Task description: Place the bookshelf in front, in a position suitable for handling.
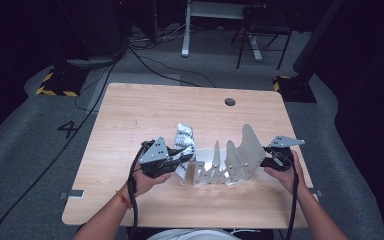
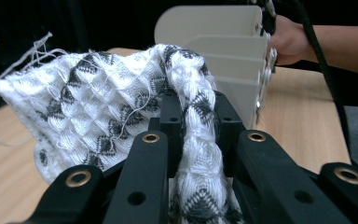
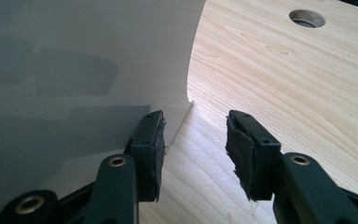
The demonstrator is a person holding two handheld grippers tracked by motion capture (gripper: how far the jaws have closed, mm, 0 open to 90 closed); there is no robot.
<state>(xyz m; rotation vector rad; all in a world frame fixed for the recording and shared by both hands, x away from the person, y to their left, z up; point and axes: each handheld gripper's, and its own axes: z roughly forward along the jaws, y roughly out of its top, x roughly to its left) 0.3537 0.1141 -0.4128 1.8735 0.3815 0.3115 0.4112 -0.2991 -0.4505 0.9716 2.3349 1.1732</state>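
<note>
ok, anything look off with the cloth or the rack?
Only the cloth: loose threads trail from its frayed edge at the left of the left gripper view. The left gripper clamps it bunched. The white divider rack stands upright.

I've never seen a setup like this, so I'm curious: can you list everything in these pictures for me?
Cloth: one, white with a grey diamond pattern, loose threads at its edge, pinched in the left claw beside the rack.
Rack: one, pale grey, with upright dividers rising in height toward the right, standing on the table between the two claws.
Table: one, light wood, with a round hole near its far edge.
Cables: several, black, on the grey floor beyond the table.
Chair: one, dark, on the floor at the far right.
Left claw: black, shut on the cloth.
Right claw: black, open at the edge of the rack's tallest divider.
Hands: two, one holding each claw, left, right.
</note>
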